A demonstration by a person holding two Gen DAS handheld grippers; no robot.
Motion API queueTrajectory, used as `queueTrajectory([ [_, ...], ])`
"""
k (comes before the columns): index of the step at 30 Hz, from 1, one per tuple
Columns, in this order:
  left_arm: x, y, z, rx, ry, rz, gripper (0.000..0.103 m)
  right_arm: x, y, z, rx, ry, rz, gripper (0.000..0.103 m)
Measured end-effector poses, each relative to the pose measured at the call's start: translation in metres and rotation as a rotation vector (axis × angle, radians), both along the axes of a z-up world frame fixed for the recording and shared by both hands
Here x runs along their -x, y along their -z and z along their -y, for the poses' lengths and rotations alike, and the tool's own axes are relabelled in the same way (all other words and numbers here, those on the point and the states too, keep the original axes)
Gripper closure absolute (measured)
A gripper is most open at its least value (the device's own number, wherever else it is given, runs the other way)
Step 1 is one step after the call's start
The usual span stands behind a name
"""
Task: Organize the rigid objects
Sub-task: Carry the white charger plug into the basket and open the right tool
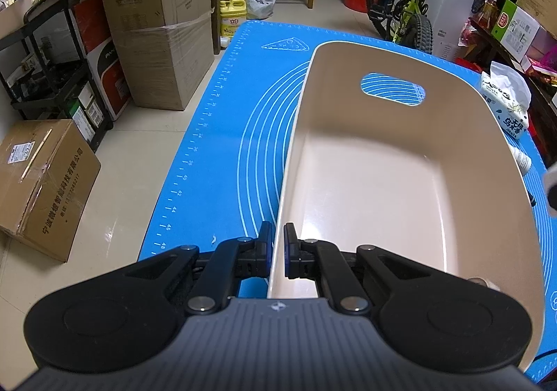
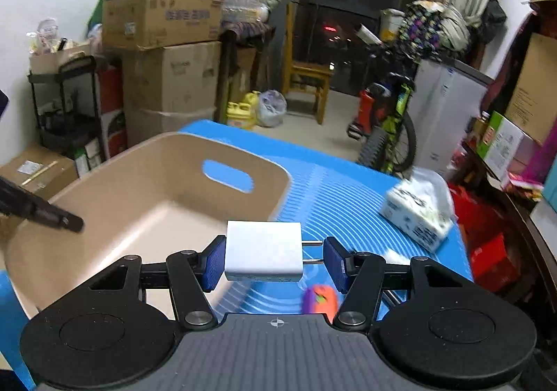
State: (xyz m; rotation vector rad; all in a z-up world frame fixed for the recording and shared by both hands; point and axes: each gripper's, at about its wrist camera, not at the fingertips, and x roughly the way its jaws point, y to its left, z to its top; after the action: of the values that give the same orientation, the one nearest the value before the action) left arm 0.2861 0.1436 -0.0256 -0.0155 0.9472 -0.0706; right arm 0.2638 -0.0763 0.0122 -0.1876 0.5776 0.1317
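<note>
A beige plastic bin [image 1: 400, 189] with a handle slot stands on the blue mat [image 1: 222, 147]; nothing shows inside it. My left gripper [image 1: 277, 248] is shut on the bin's near left rim, one finger on each side of the wall. In the right wrist view, my right gripper [image 2: 273, 260] is shut on a white plug adapter [image 2: 263, 251], its two metal prongs pointing right, held above the mat just right of the bin [image 2: 146, 203]. A small orange and purple object [image 2: 320, 298] lies on the mat below it. The left gripper's finger [image 2: 52, 215] shows at the bin's left rim.
A tissue pack [image 1: 504, 102] lies on the mat right of the bin, also in the right wrist view [image 2: 417, 213]. A white tube [image 1: 520, 157] lies beside the bin. Cardboard boxes [image 1: 163, 25], a black rack, a bicycle [image 1: 403, 4] and a chair surround the table.
</note>
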Motion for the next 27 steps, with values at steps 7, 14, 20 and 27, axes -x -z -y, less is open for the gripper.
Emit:
queueTrajectory([
  [7, -0.001, -0.001, 0.000, -0.006, 0.007, -0.004, 0.095, -0.021, 0.000, -0.039, 0.001, -0.088, -0.019, 0.039],
  [14, -0.001, -0.001, -0.001, -0.007, 0.009, -0.005, 0.095, -0.034, 0.028, -0.071, 0.032, -0.155, -0.110, 0.039],
  [20, -0.001, -0.001, -0.002, -0.009, 0.010, -0.005, 0.095, -0.036, 0.052, -0.091, 0.089, -0.216, -0.192, 0.039],
  [27, -0.002, -0.001, -0.001, -0.014, 0.011, -0.006, 0.095, -0.046, 0.062, -0.107, 0.164, -0.270, -0.337, 0.039],
])
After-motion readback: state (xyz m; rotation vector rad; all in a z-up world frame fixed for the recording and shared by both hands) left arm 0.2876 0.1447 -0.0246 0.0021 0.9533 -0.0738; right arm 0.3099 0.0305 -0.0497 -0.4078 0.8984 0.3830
